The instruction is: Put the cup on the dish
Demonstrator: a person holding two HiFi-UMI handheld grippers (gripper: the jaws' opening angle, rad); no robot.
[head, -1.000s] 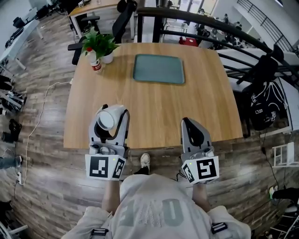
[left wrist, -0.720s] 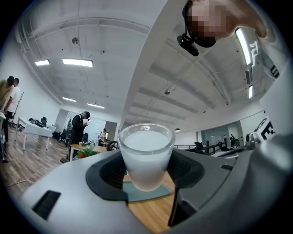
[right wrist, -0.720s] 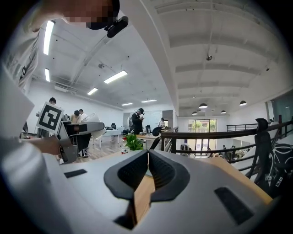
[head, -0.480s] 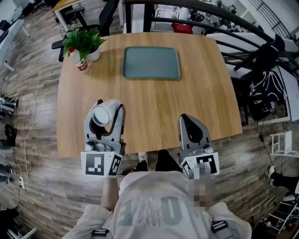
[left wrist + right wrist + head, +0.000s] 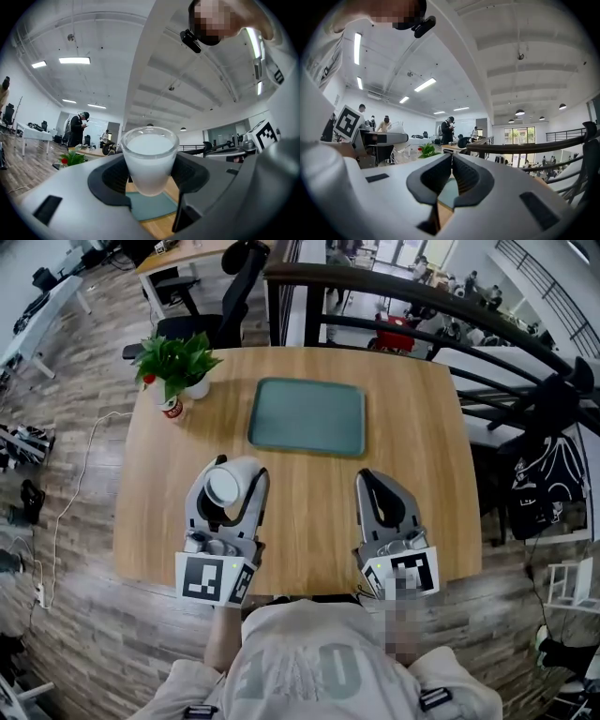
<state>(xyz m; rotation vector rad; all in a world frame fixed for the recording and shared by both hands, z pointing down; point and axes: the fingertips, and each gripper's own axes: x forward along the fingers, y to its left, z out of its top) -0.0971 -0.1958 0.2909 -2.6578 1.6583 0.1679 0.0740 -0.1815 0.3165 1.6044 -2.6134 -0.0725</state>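
Since the earlier frame both tongs have advanced over the wooden surface (image 5: 422, 456). The frosted white cup (image 5: 223, 487) sits upright, clamped in the left tongs (image 5: 236, 468), whose jaws are wide apart, short of the flat teal rounded-rectangle dish (image 5: 307, 416). The right tongs (image 5: 370, 482) are closed tip to tip and empty.

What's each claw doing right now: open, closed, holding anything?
Left claw: closed on the cup.
Right claw: closed, nothing in it.
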